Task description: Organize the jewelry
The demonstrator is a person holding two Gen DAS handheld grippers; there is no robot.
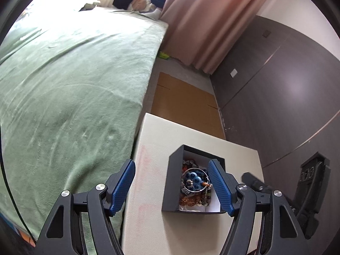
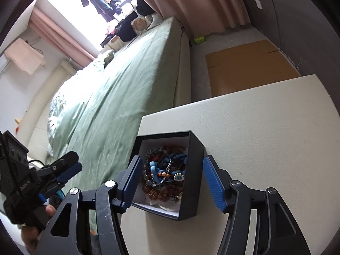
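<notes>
A black box (image 1: 172, 182) with a white lining sits on a white table (image 1: 148, 223). It holds a tangle of jewelry (image 1: 196, 183): blue beads, brown bead strings and a silver ring hoop. My left gripper (image 1: 171, 186) is open and empty above the box's left side. In the right wrist view the same box (image 2: 194, 170) and jewelry (image 2: 166, 173) lie between the open fingers of my right gripper (image 2: 170, 179), which hangs just above it. The left gripper (image 2: 63, 172) shows at the left edge there.
A bed with a green cover (image 1: 74, 85) runs along the table's left side. Flat cardboard (image 1: 182, 97) lies on the floor beyond the table. A dark wall (image 1: 286, 95) and pink curtain (image 1: 204, 17) stand at the right.
</notes>
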